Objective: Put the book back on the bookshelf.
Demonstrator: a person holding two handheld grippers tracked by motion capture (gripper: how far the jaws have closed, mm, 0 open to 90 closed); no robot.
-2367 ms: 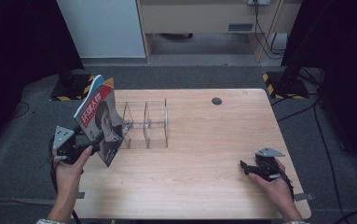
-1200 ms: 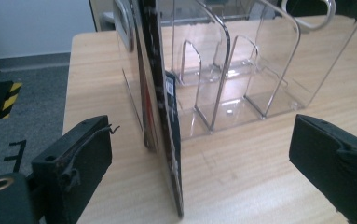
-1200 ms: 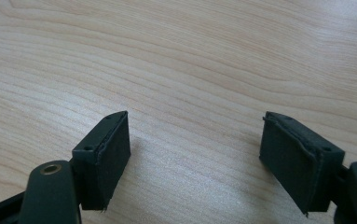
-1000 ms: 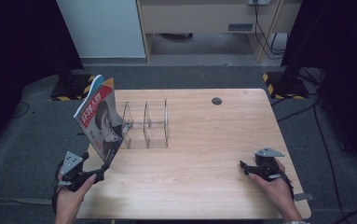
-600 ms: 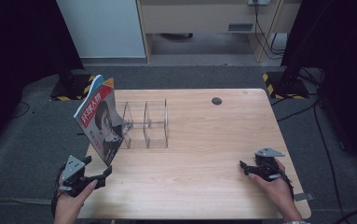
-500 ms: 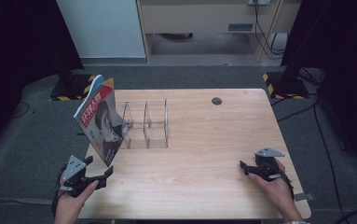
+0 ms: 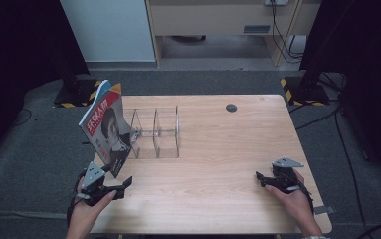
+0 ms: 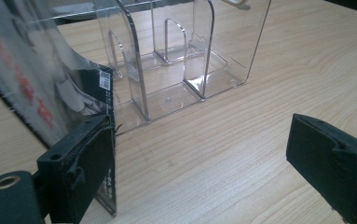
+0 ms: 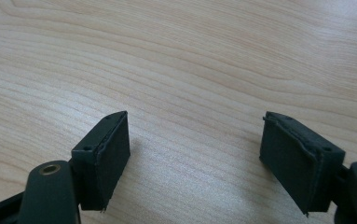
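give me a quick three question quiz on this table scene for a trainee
1. True or false: the left gripper grips the magazine.
2. What does the magazine lean against? A) the clear rack B) a box C) a lamp
3. What lies between the right gripper jaws?

Key:
1. False: its jaws stand open, the magazine beside one of them.
2. A.
3. Nothing except bare table.

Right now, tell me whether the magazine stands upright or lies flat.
Upright but tilted: the magazine stands on its lower edge, leaning against the clear acrylic organizer.
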